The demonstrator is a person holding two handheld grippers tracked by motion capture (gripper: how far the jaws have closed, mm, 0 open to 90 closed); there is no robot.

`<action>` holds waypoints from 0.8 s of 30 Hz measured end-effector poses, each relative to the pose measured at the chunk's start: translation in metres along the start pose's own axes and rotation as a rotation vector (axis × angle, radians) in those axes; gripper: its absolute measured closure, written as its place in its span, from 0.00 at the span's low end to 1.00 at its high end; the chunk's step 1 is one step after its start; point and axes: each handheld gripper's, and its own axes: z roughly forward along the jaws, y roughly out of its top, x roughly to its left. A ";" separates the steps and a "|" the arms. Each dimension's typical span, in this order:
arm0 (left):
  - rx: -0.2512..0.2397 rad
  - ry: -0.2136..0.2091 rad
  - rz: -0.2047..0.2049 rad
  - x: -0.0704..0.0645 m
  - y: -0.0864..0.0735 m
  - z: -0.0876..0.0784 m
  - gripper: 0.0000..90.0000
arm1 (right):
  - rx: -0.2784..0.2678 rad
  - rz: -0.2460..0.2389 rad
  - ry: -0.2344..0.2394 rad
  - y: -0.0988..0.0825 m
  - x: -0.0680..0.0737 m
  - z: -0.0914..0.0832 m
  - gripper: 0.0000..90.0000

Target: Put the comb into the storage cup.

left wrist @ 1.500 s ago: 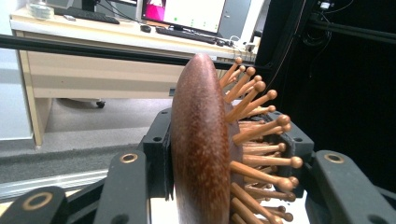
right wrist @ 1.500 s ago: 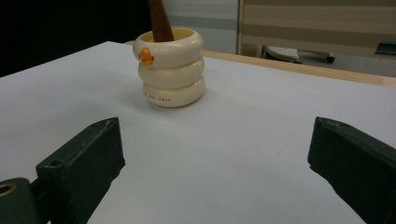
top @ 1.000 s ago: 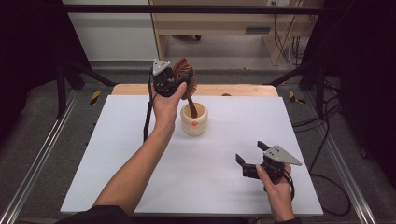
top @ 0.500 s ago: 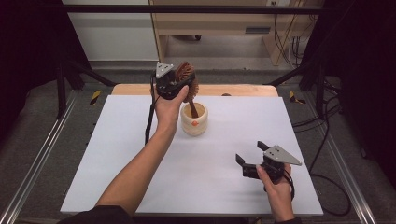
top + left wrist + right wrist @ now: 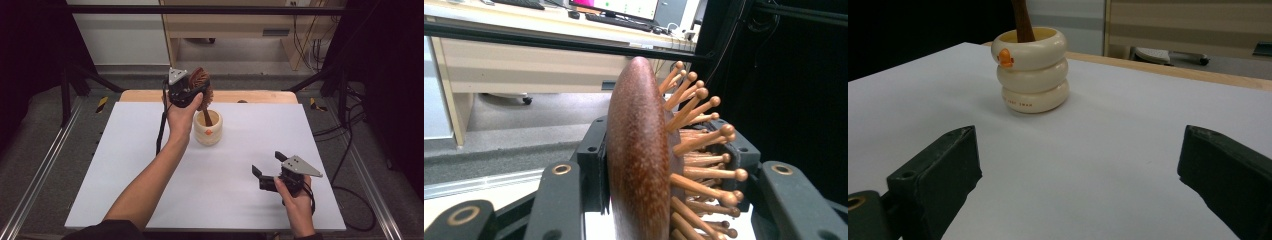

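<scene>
While the left gripper grips the hairbrush, its handle stands in the cup.

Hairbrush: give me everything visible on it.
The hairbrush looks like dark reddish-brown wood with an oval, speckled back and lighter wooden pins tipped with small balls. It stands roughly upright, head up, seen edge-on in the left gripper view. The left gripper is shut on the head, one of its fingers against the back and the other on the pin side. The handle runs down into the cream ringed cup on the white table; whether it touches the bottom is hidden.
</scene>
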 end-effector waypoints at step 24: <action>0.014 0.001 -0.011 0.000 -0.010 0.005 0.55 | 0.007 -0.001 0.007 0.000 0.001 0.001 0.04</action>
